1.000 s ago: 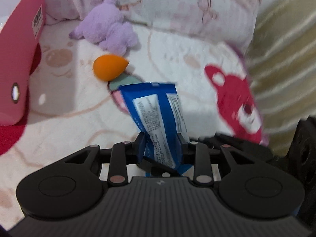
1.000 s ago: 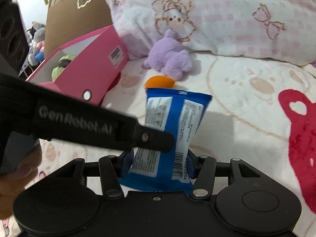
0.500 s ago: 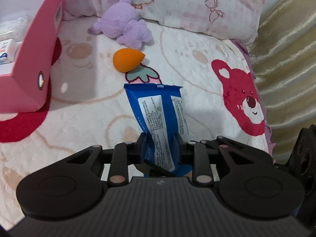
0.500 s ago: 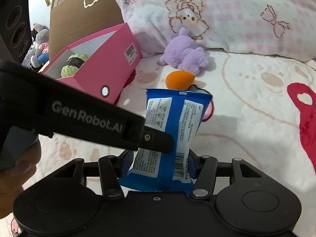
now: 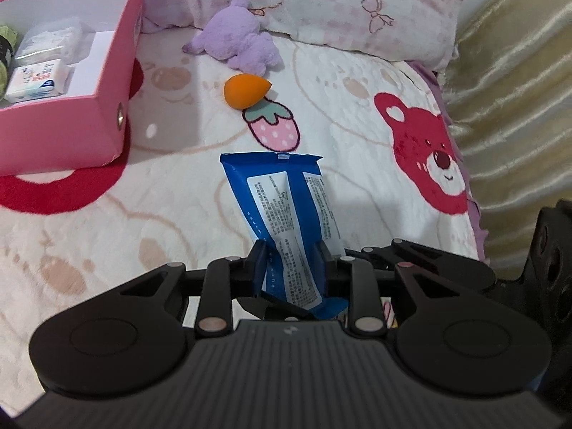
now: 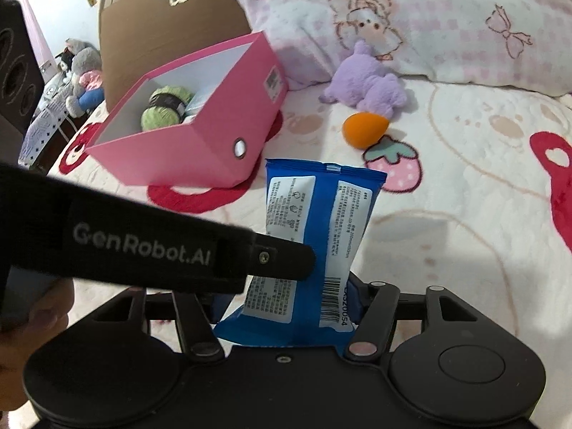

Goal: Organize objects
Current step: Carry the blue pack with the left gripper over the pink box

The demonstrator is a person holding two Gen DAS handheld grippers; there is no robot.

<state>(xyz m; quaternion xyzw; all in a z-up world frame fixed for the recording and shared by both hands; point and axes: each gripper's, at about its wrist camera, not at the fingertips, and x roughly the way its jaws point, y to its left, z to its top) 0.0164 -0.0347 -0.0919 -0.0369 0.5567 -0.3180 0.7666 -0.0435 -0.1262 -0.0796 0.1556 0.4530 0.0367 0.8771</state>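
Note:
A blue wipes packet (image 5: pixel 282 196) hangs above the bed cover, and my left gripper (image 5: pixel 291 254) is shut across its lower part. In the right wrist view the same packet (image 6: pixel 321 214) stands between the fingers of my right gripper (image 6: pixel 289 296). Those jaws are opening, though the pads still touch the packet's bottom edges. The left gripper's finger (image 6: pixel 279 259) crosses in front of the packet there. The open pink box (image 5: pixel 107 118) lies to the left, with yarn and small packs inside. An orange sponge (image 5: pixel 245 91) and a purple plush (image 5: pixel 236 44) lie beyond the packet.
A patterned pillow (image 5: pixel 339 3) lines the back of the bed. Gold fabric (image 5: pixel 518 89) runs along the right edge. A brown cardboard box (image 6: pixel 171 18) stands behind the pink box (image 6: pixel 186 153), with soft toys (image 6: pixel 82 71) at far left. A person's hand (image 6: pixel 32 321) holds the left gripper.
Both grippers have risen with the packet and drifted left, so the pink box's inside now shows. The right gripper's fingers stand slightly wider apart.

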